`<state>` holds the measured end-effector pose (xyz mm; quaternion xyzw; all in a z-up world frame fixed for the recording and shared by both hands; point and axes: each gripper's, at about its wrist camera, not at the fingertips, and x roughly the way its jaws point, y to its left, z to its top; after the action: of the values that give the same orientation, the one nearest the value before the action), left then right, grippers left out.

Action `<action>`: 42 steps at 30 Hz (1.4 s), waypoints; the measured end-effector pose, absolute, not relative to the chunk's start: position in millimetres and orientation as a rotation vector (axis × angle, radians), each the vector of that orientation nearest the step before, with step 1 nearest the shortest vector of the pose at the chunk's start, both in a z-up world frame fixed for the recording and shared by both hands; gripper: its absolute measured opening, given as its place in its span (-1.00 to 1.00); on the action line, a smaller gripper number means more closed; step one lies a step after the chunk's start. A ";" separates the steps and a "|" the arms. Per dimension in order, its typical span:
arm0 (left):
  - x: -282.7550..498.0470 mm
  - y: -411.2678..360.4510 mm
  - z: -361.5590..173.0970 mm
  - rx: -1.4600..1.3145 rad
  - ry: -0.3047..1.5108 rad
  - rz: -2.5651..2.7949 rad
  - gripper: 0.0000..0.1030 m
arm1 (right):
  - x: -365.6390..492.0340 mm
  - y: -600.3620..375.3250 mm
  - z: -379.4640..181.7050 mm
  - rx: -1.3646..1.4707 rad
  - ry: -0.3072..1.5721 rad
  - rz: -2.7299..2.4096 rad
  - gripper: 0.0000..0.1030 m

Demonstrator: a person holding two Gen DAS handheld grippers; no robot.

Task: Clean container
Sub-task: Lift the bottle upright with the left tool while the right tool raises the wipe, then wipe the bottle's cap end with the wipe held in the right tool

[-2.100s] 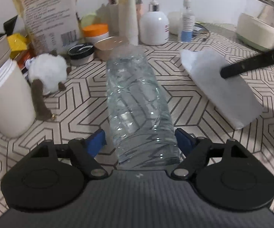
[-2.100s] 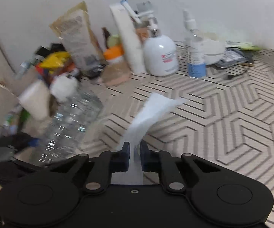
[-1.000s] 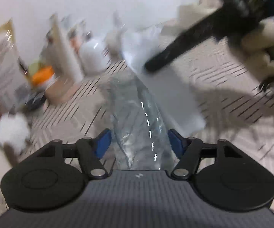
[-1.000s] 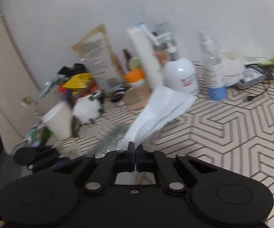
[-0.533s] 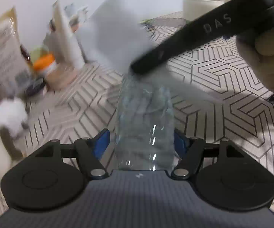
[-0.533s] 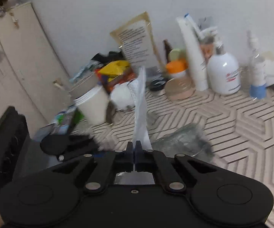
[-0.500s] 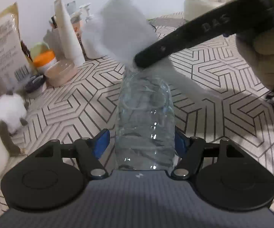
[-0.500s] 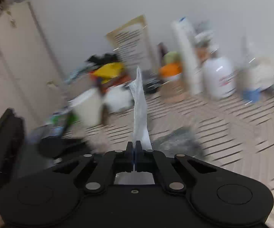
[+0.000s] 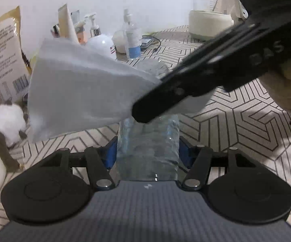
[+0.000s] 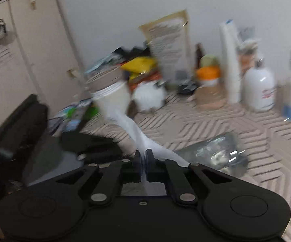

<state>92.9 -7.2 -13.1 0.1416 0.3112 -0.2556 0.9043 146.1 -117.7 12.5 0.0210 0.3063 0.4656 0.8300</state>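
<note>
A: Left wrist view first: what is the left gripper (image 9: 147,151) holding?

B: A clear plastic bottle (image 9: 147,147), clamped between its blue-padded fingers (image 9: 110,154). The bottle looks empty, its wall crinkled. Its long axis runs straight forward, away from the camera, with the far end toward the clutter at the wall, above the patterned table (image 9: 236,125).

A: And the right gripper (image 9: 143,112)?

B: It reaches in from the right, across the bottle. Its fingers are pinched narrow on a white wipe (image 9: 81,96), which spreads out to the left over the middle of the bottle.

A: Right wrist view?

B: Blurred. The wipe (image 10: 133,129) rises from the closed right gripper (image 10: 143,159), and the bottle (image 10: 216,151) lies just right of it.

A: Other containers?

B: A white pump bottle (image 9: 101,42), a spray bottle (image 9: 132,40) with clear liquid, a glass jug (image 9: 210,14) on a cream base, and a cream tub (image 10: 113,98); their contents I cannot tell.
</note>
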 end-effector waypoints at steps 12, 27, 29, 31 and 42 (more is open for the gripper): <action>99.2 3.7 -19.8 0.226 0.656 -0.520 0.17 | 142.2 -124.2 12.8 0.003 0.588 0.884 -1.00; 93.7 6.4 -18.6 0.206 0.660 -0.527 0.15 | 144.2 -133.5 13.5 0.019 0.537 0.719 -0.84; 94.4 5.8 -18.5 0.209 0.661 -0.526 0.15 | 144.5 -131.1 12.1 0.071 0.585 0.809 -0.84; 90.6 2.5 -17.5 0.235 0.653 -0.521 0.14 | 142.5 -128.6 10.2 0.110 0.615 0.858 -0.83; 88.6 0.6 -17.3 0.250 0.647 -0.522 0.14 | 146.6 -143.4 7.6 0.177 0.649 0.818 -1.00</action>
<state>88.6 0.6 -17.3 0.1209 0.3133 -0.2527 0.9074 146.6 -143.4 7.6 0.0844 0.3094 0.3902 0.8631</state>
